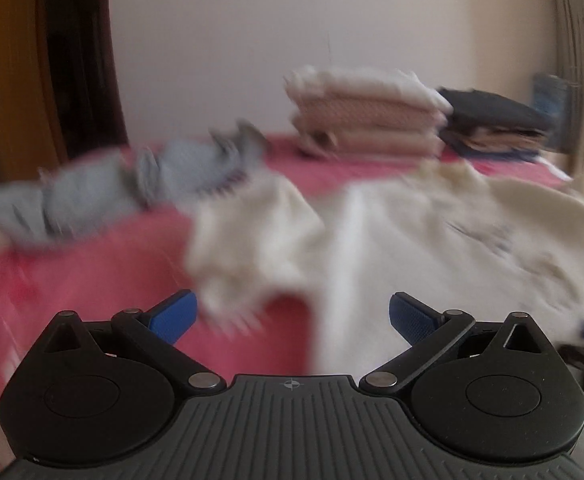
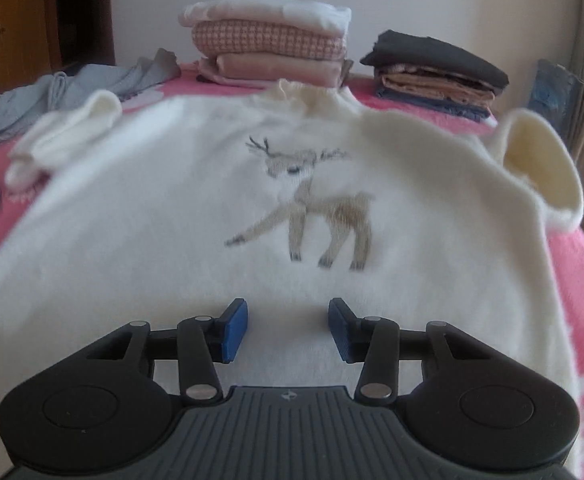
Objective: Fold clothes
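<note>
looking along the right gripper point(image 2: 287, 330): cream sweater point(image 2: 171, 220) laid flat, front up, on the pink bedspread point(image 2: 572, 264), neck end toward the far wall, hem end nearest the camera. jaws stand partly apart over the hem area, blue pads point(image 2: 235, 328) clear of each other with only flat knit seen between them; can't tell if the tips touch the fabric, nothing pinched. only this view shows the deer motif point(image 2: 316, 204) on the chest, the ruffled collar point(image 2: 296, 96), and the sleeve point(image 2: 540, 168) on the picture's right curled up so its cuff opening faces the camera. other sleeve point(image 2: 63, 136) lies bunched at the picture's left. left wrist view is heavily blurred: left gripper point(image 1: 292, 316) jaws spread wide, nothing held, bedspread and a sweater edge point(image 1: 251, 240) seen in the gap. that view shows the same sweater from the side as a rumpled cream mass, motif unreadable. both views show a grey garment point(image 2: 71, 92) crumpled on the bed beside the sweater, a folded stack of pink and white items point(image 2: 267, 44) at the far edge by the wall, and a second folded stack topped with dark cloth point(image 2: 436, 68) next to it. wooden door point(image 2: 19, 20) at far left. no readable text or brand anywhere; only a small crosshair mark on each gripper body
</note>
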`<state>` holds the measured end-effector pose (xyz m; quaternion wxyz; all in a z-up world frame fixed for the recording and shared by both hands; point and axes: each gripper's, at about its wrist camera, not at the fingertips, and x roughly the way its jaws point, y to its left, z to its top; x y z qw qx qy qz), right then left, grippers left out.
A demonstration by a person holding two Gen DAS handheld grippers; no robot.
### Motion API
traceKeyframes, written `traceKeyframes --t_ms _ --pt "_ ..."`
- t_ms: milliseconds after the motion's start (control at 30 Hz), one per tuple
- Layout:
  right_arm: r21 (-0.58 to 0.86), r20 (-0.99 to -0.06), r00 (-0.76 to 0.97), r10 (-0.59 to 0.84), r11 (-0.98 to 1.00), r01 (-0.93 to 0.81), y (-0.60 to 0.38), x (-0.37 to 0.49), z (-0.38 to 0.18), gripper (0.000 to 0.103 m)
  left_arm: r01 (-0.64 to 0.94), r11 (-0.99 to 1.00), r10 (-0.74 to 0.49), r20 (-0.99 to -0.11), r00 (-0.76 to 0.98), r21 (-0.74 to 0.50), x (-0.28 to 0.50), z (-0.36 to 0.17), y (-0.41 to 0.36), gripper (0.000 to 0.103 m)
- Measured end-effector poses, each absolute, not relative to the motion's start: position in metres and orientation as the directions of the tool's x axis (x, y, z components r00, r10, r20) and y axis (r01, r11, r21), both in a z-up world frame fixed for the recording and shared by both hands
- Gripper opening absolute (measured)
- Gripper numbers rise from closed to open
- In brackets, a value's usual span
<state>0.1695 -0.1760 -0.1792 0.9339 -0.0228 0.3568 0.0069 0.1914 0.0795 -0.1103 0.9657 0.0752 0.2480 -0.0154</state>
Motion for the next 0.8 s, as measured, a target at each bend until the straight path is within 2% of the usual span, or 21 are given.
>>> traceKeyframes --t_ms 167,233,300,367,433,467,533,567,667,800 --pt "-0.023 -0.622 0.783 0.005 0.999 -0.025 -0.179 0.161 -0.188 0.048 0.080 0.927 0.080 -0.403 0.912 0.367 0.239 -0.119 0.074 0.097" --pt "-0.016 -0.615 0.789 0.010 1.000 -0.025 -0.181 0.162 -0.189 0.049 0.107 0.899 0.084 -0.407 0.910 0.425 0.254 -0.125 0.069 0.083" --pt "-0.011 -0.608 0.794 0.013 1.000 -0.025 -0.181 0.163 -0.191 0.050 0.134 0.878 0.091 -0.436 0.895 0.459 0.266 -0.131 0.067 0.063" --pt "-0.011 -0.602 0.798 0.015 1.000 -0.026 -0.181 0.163 -0.192 0.050 0.153 0.866 0.102 -0.469 0.877 0.476 0.274 -0.137 0.068 0.050" --pt "-0.007 -0.597 0.802 0.018 1.000 -0.028 -0.182 0.162 -0.193 0.051 0.163 0.858 0.111 -0.487 0.866 0.486 0.277 -0.140 0.070 0.044" --pt "-0.005 -0.595 0.803 0.019 1.000 -0.028 -0.182 0.162 -0.194 0.051 0.165 0.856 0.115 -0.492 0.863 0.490 0.278 -0.141 0.072 0.033" --pt "-0.002 -0.591 0.807 0.022 1.000 -0.029 -0.183 0.162 -0.195 0.051 0.162 0.856 0.120 -0.493 0.862 0.490 0.278 -0.139 0.076 0.023" --pt "0.000 -0.589 0.808 0.024 1.000 -0.030 -0.183 0.162 -0.195 0.051 0.153 0.859 0.123 -0.488 0.864 0.489 0.278 -0.136 0.078 0.012" --pt "-0.001 -0.585 0.810 0.025 1.000 -0.031 -0.183 0.161 -0.196 0.051 0.123 0.866 0.146 -0.479 0.865 0.486 0.286 -0.125 0.087 0.006" --pt "0.002 -0.584 0.812 0.027 1.000 -0.032 -0.183 0.162 -0.196 0.051 0.035 0.865 0.227 -0.452 0.863 0.500 0.302 -0.110 0.109 0.005"
